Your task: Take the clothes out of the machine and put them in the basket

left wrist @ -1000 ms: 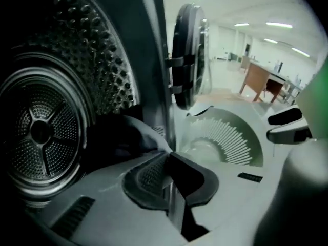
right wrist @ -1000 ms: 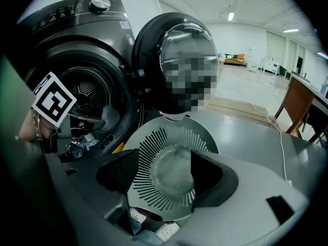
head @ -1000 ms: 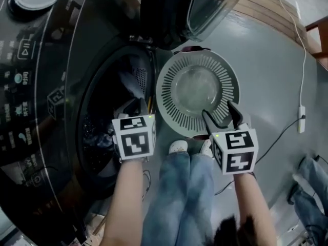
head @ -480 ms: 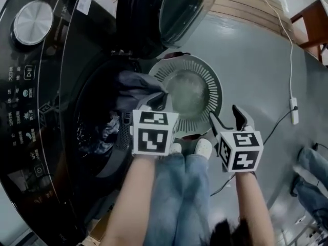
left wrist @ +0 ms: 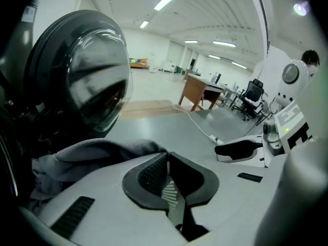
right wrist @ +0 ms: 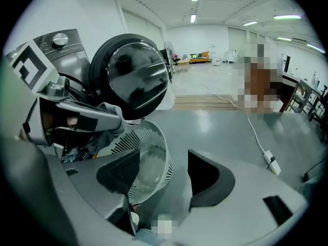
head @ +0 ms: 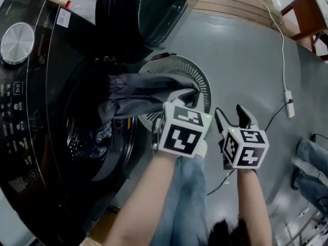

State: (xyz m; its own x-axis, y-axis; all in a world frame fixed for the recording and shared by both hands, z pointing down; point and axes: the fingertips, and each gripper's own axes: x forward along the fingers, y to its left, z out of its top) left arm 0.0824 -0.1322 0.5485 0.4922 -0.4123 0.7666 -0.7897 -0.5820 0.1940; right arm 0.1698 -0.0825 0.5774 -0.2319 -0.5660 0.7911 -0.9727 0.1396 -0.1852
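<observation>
**Grey garment half out of the drum, left gripper clamped on it**

Grey garment (head: 146, 94) is stretched taut. One end is inside the washer (head: 41, 86) drum and the rest spans the drum rim, reaching out over the white slotted basket (head: 204, 83). Left gripper (head: 190, 95) has its jaws closed together, pinching the garment's far end above the basket's near rim. In the left gripper view the cloth bunches right at the jaw tips. Dark laundry (head: 84, 137) sits lower in the drum. Washer door (head: 148, 14) is swung wide open, above the basket. Right gripper (head: 230, 114) is just right of the basket over bare grey floor (head: 246, 50), jaws roughly half apart and nothing between them. A white cable with a power strip (head: 288, 97) lies on the floor well to the right.
</observation>
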